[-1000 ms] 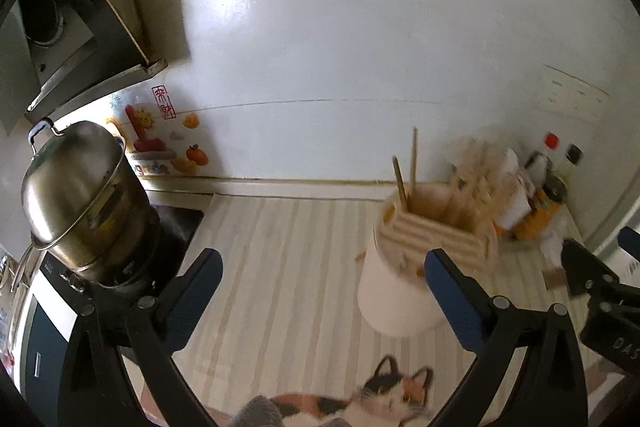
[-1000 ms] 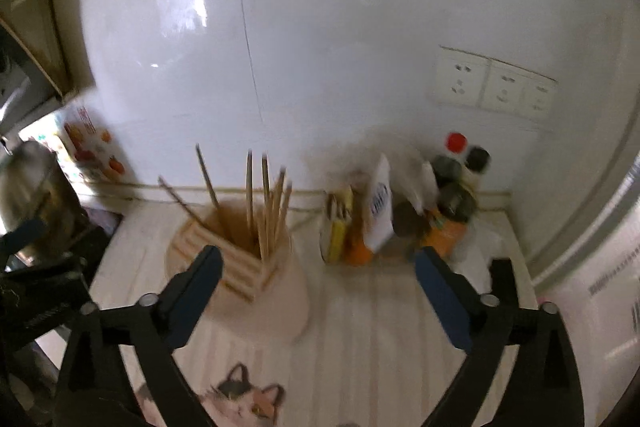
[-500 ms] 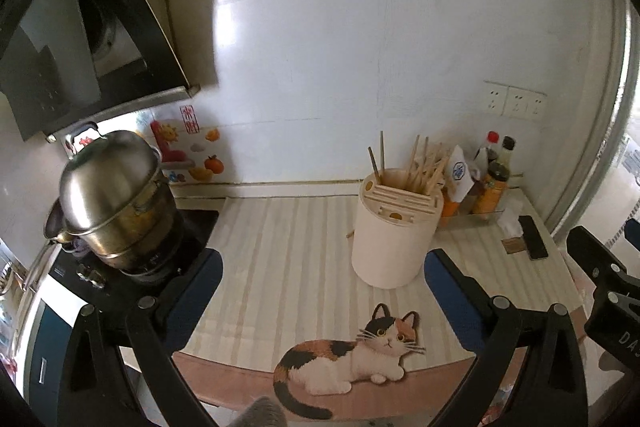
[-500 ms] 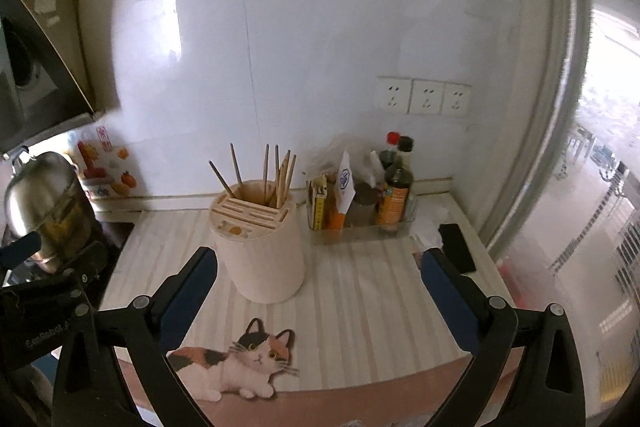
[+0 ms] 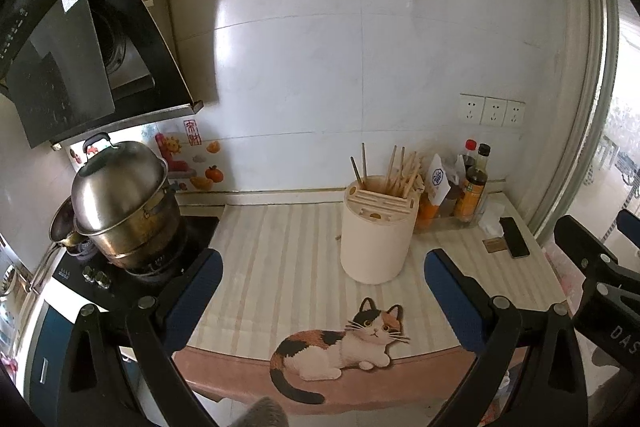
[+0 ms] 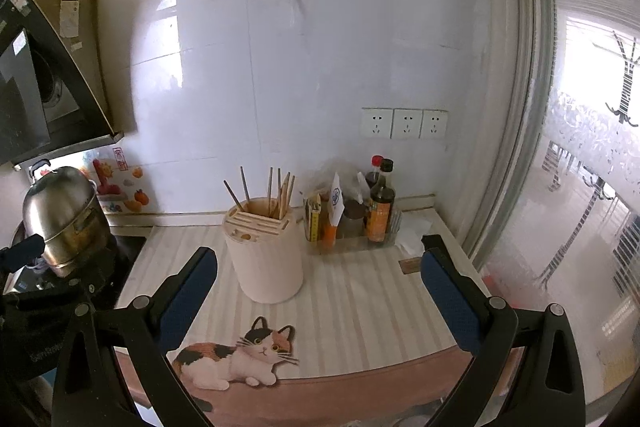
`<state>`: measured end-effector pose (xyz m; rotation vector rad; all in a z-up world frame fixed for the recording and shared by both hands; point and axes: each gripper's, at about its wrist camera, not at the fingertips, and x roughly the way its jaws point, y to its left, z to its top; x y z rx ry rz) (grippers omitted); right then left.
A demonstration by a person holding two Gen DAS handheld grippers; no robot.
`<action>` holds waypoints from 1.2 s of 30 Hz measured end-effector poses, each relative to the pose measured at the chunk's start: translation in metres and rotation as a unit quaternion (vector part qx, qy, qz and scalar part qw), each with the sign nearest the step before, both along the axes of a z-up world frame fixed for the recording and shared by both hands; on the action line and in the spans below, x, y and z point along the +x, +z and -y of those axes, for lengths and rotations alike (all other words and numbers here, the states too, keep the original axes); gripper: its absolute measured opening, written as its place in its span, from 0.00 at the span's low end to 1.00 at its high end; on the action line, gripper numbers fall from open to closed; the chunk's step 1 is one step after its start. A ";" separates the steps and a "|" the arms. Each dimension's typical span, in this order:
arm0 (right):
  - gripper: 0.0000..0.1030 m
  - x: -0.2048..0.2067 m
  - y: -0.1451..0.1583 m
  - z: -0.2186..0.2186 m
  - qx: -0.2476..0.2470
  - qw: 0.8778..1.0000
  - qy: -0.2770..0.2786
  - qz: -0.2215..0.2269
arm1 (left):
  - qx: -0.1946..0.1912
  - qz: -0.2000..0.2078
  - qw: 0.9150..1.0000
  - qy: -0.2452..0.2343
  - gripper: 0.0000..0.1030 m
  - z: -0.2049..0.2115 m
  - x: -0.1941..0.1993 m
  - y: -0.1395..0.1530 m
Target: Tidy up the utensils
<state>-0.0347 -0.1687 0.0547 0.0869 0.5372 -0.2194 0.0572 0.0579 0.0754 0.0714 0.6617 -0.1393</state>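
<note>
Both grippers, left (image 5: 322, 283) and right (image 6: 318, 281), gape empty before the holder (image 5: 378, 231); a careless reach could topple it, scattering chopsticks (image 5: 400, 167).

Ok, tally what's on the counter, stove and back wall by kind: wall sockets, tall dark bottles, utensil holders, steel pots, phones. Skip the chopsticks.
White wall sockets: 3
Tall dark capped sauce bottles: 2
Cream cylindrical utensil holder: 1
Lidded stainless steel pot: 1
Black phone: 1
Total: 8
</note>
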 end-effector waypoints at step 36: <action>1.00 0.035 -0.002 0.003 -0.012 0.999 0.031 -0.020 | 0.009 -0.010 0.999 0.047 1.00 -0.006 0.020 -0.002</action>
